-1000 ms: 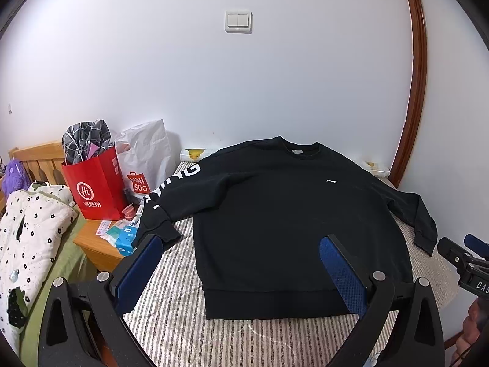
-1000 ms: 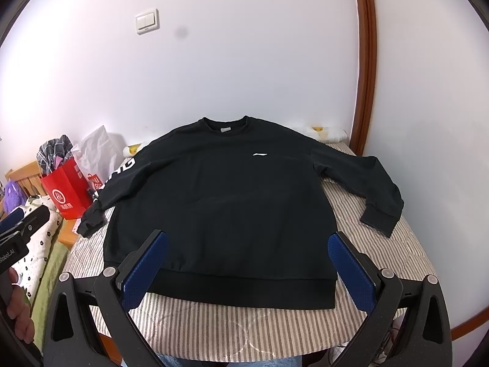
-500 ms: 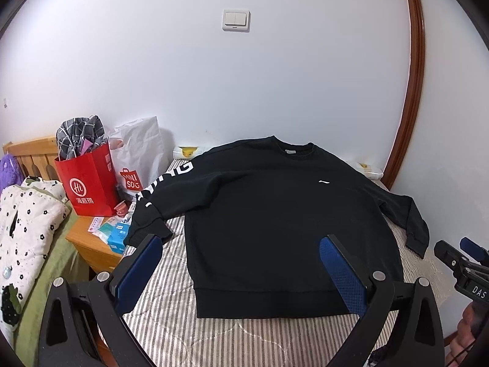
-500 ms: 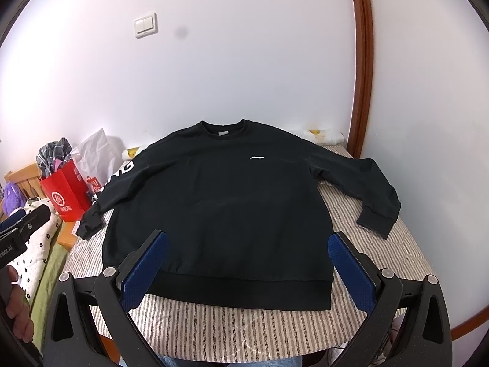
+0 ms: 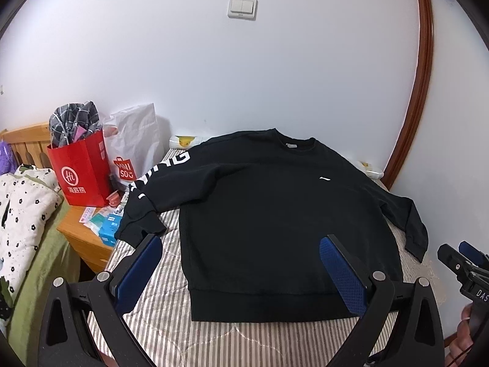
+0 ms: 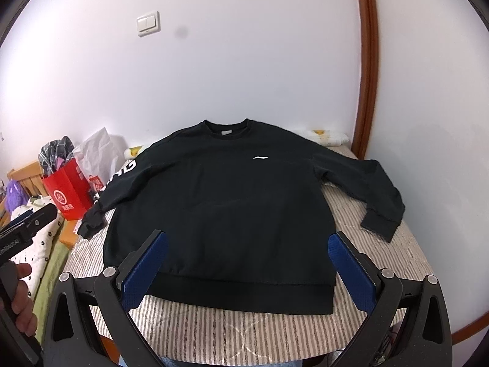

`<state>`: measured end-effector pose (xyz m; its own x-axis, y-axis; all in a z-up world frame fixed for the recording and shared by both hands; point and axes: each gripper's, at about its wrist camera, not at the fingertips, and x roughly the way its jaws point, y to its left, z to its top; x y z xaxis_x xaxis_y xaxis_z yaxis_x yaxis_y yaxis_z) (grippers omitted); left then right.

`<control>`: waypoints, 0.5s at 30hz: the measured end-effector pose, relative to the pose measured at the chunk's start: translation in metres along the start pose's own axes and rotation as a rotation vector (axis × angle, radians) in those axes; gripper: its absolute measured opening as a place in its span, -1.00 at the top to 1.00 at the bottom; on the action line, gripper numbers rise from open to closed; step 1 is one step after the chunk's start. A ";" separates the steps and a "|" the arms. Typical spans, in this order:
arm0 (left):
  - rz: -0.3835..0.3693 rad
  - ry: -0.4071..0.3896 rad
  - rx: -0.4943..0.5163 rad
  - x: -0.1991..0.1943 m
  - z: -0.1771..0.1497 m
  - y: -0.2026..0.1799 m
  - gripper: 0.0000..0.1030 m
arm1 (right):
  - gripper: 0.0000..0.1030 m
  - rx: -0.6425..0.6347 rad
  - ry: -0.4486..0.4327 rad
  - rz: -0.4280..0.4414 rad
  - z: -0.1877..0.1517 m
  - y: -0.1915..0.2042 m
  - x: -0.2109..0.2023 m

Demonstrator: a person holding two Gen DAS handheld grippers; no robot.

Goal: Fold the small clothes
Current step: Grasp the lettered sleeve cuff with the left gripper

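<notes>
Both grippers are held wide apart and empty: the left gripper (image 5: pixel 241 269) and the right gripper (image 6: pixel 247 263) are poised above the near hem, touching nothing. Compared with a second ago, both views are drawn slightly back and up, so that more of the striped bed (image 6: pixel 244 330) is seen below the hem. The sweatshirt (image 6: pixel 220 202) is laid flat, face up, sleeves spread to either side, collar toward the wall, unchanged. No fold is yet made; the retreat is judged a pause to take stock before a first grasp, probably at a sleeve (image 6: pixel 369 189).
</notes>
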<state>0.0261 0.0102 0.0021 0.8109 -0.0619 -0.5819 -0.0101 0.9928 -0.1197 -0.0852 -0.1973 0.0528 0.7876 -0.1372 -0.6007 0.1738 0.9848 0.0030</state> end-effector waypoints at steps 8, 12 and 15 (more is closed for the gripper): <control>0.063 0.094 -0.063 0.070 -0.006 0.036 -1.00 | -0.99 -0.003 0.046 0.019 0.003 -0.004 0.052; 0.101 0.174 -0.098 0.114 -0.020 0.064 -0.92 | -0.95 0.007 0.085 0.043 -0.002 -0.007 0.090; 0.134 0.224 -0.123 0.143 -0.030 0.088 -0.81 | -0.80 -0.008 0.114 0.030 -0.007 -0.005 0.120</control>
<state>0.1236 0.0856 -0.1154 0.6484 0.0340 -0.7605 -0.1901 0.9746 -0.1185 0.0046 -0.2183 -0.0247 0.7201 -0.0954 -0.6873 0.1464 0.9891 0.0161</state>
